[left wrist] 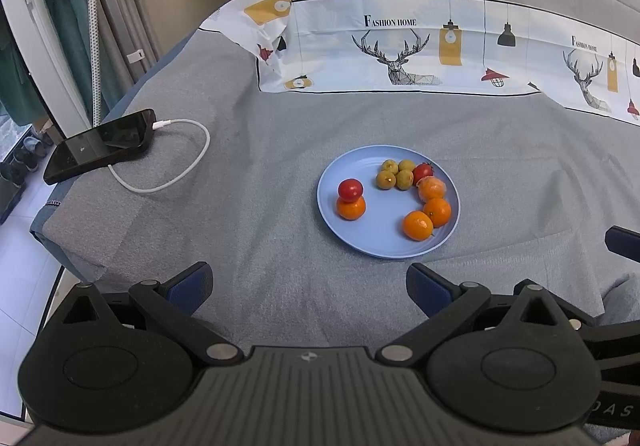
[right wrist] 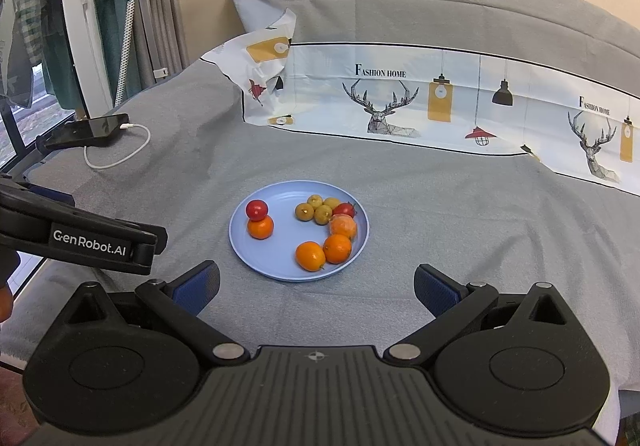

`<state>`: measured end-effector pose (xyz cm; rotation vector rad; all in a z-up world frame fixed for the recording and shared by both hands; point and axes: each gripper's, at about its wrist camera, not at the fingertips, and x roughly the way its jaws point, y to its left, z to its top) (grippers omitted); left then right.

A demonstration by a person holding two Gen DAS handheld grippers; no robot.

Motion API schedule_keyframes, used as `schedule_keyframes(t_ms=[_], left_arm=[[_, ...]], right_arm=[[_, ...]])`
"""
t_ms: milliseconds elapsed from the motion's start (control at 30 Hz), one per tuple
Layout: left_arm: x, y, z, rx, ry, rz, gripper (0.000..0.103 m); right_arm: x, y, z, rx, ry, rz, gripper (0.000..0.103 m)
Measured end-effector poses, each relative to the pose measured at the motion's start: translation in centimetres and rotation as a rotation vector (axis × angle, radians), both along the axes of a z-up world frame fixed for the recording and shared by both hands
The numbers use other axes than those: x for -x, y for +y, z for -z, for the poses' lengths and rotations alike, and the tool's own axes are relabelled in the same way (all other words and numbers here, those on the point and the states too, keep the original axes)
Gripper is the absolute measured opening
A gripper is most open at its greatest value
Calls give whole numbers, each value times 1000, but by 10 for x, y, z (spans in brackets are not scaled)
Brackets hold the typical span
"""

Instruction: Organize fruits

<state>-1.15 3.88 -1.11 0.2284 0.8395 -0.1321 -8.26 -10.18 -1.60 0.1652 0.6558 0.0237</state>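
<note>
A light blue plate [left wrist: 384, 242] [right wrist: 248, 250] lies on the grey bedspread. On its left side a red tomato [left wrist: 350, 189] [right wrist: 256, 209] touches an orange [left wrist: 351, 207] [right wrist: 260, 227]. On its right side sit several small green fruits [left wrist: 396, 174] [right wrist: 318, 209], a second tomato [left wrist: 422, 172] [right wrist: 345, 209] and three oranges [left wrist: 437, 211] [right wrist: 337, 248]. My left gripper [left wrist: 310, 288] is open and empty, short of the plate's near rim. My right gripper [right wrist: 316, 290] is open and empty, just short of the plate.
A black phone [left wrist: 100, 145] [right wrist: 86, 131] with a white charging cable [left wrist: 176, 181] lies at the bed's left edge. A deer-print sheet [left wrist: 400, 45] [right wrist: 400, 101] runs along the back. The left gripper's body [right wrist: 80, 242] shows at the right view's left.
</note>
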Motion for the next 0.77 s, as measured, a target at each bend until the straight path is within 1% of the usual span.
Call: schedule_keyframes(t_ms=[633,767], left_arm=[[-6,-2,3,0,14,-2,103],[-6,-2,3,-7,0,-6,103]], right_arm=[[-2,0,1,10,6,3,102],[-2,1,1,10,6,3,102]])
